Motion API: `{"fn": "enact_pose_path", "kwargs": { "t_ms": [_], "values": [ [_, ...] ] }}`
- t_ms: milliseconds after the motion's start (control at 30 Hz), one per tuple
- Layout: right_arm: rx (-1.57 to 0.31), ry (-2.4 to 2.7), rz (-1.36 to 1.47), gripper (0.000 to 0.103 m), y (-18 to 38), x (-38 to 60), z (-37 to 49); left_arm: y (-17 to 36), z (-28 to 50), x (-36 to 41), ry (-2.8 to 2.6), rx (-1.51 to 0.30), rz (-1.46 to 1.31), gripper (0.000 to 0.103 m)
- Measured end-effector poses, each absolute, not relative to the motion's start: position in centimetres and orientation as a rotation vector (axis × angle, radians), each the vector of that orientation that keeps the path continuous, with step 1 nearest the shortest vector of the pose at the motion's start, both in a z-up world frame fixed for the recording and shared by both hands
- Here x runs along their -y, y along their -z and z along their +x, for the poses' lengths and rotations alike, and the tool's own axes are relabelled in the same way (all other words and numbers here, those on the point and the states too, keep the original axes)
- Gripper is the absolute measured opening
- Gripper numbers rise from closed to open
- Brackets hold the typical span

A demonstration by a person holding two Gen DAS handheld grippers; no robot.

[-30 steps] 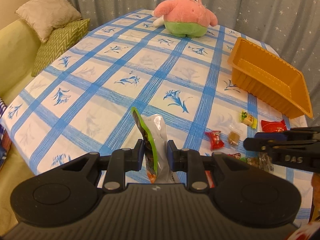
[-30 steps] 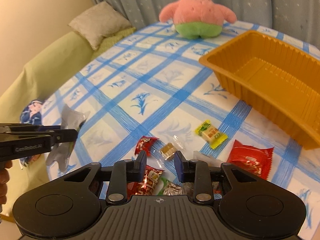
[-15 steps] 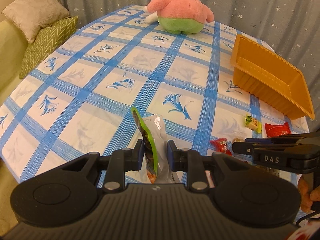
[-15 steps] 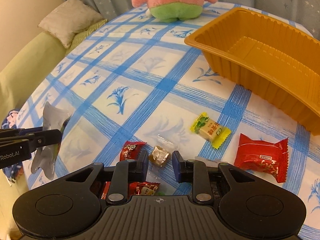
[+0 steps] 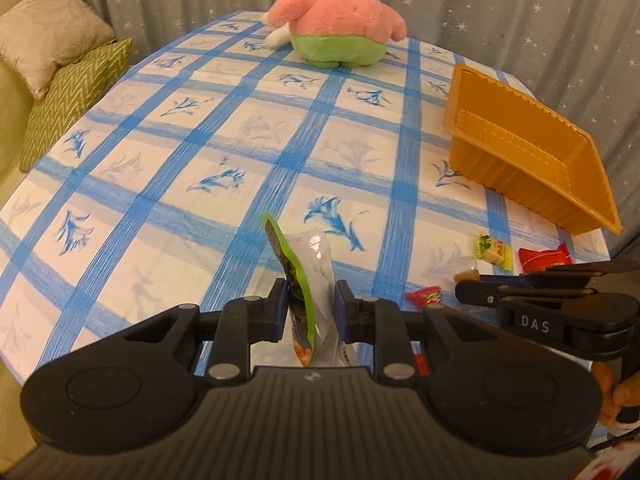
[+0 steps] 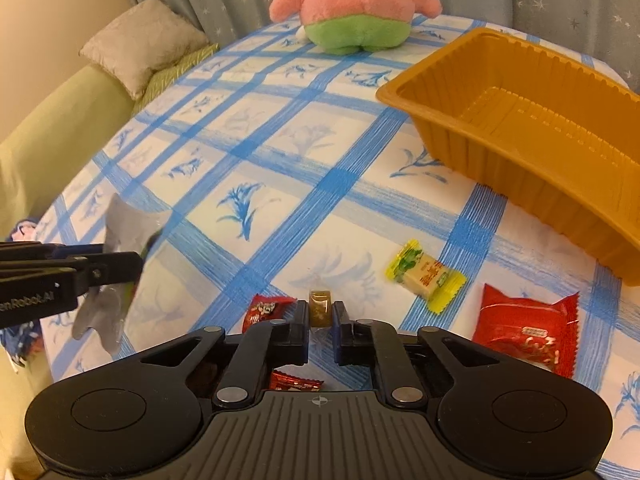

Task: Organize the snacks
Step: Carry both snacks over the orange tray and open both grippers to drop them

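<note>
Fingers [image 6: 301,330] pinching brown candy [image 6: 320,307], plain only from right wrist.

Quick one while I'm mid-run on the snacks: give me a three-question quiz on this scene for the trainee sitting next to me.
1. True or false: the orange tray already holds a snack.
2. What does the left tool grip? A) the green-edged pouch B) a red packet C) the plush toy
3. Fill in the blank: the right tool pinches a small ____ candy in a clear wrapper.

Key: 1 false, the tray shows only its bare floor; 2 A; 3 brown.
</note>
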State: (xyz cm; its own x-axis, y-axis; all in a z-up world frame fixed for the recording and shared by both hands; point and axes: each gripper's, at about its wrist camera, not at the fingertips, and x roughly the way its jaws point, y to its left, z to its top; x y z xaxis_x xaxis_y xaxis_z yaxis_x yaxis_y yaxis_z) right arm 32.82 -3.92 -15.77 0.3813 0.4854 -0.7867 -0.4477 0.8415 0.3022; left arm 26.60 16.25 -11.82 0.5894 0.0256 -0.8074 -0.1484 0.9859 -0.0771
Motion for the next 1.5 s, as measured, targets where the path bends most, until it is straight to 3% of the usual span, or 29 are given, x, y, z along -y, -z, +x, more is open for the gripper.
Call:
{"fn": "enact_pose_path", "kwargs": {
  "t_ms": [767,1100,1500],
  "values": [
    [-0.89,-0.326,0.268,0.011,8.4,17.0,36.7,8.1,37.7,-4.4,0.263,-0.844,0.036,0.022],
    [-0.889,-0.219,0.333,0.011,9.2,21.3,40.9,7.4,44.1,0.4,0.375,-0.815,0.09,0.022],
    [-0.943,-0.163,0.35,0.011,12.0,22.7,43.7,10.3,48.3,3.3,0.438,-0.883,0.157,0.023]
  ]
}}
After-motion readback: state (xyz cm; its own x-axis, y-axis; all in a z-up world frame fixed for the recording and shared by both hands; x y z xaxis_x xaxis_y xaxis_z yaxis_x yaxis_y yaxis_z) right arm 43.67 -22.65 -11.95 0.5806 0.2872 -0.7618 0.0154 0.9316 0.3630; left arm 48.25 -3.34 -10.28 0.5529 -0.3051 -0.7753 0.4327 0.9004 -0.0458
